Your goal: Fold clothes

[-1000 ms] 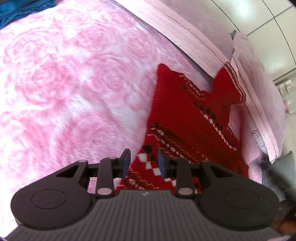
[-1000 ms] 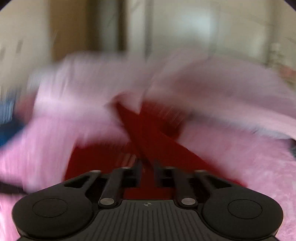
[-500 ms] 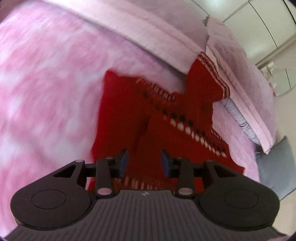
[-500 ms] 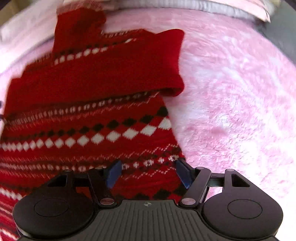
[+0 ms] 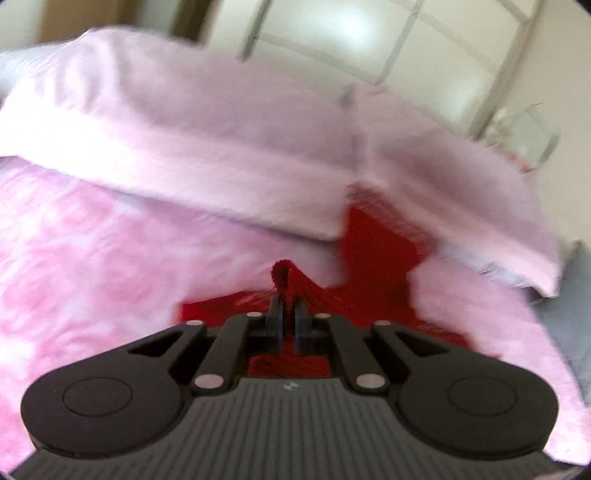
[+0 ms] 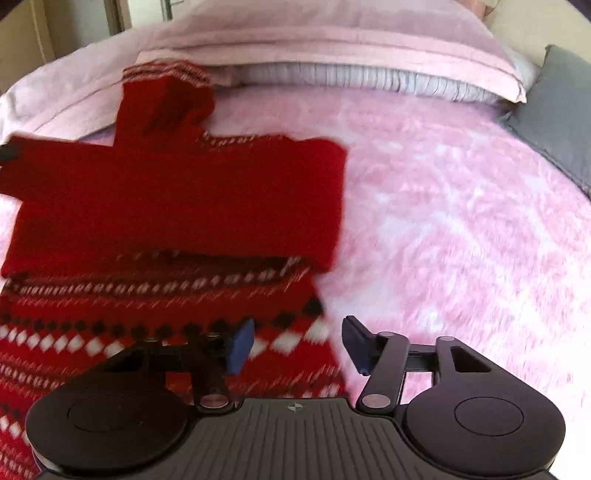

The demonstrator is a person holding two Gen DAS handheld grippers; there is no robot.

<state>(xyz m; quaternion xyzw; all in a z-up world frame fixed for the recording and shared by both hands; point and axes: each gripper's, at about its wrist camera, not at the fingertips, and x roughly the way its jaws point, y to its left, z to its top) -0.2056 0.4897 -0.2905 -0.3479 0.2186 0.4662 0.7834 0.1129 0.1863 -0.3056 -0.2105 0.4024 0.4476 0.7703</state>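
A red knitted sweater [image 6: 177, 206] with white and black diamond bands lies on a pink fluffy blanket [image 6: 461, 221]. One sleeve is folded across its body; the other sleeve [image 6: 166, 99] reaches up toward the pillows. My left gripper [image 5: 288, 314] is shut on a pinched ridge of the red sweater [image 5: 373, 251], lifting it a little. My right gripper [image 6: 295, 347] is open and empty, over the sweater's right edge near the patterned hem.
Pale pink pillows [image 6: 332, 33] and a grey ruffled one [image 6: 369, 77] line the head of the bed. A grey cushion [image 6: 554, 107] sits at the far right. White wardrobe doors [image 5: 369, 44] stand behind the pillows.
My left gripper has shut on a fold of the sweater and tilted up toward the pillows. My right gripper let go, opened wide and dropped to the sweater's right edge.
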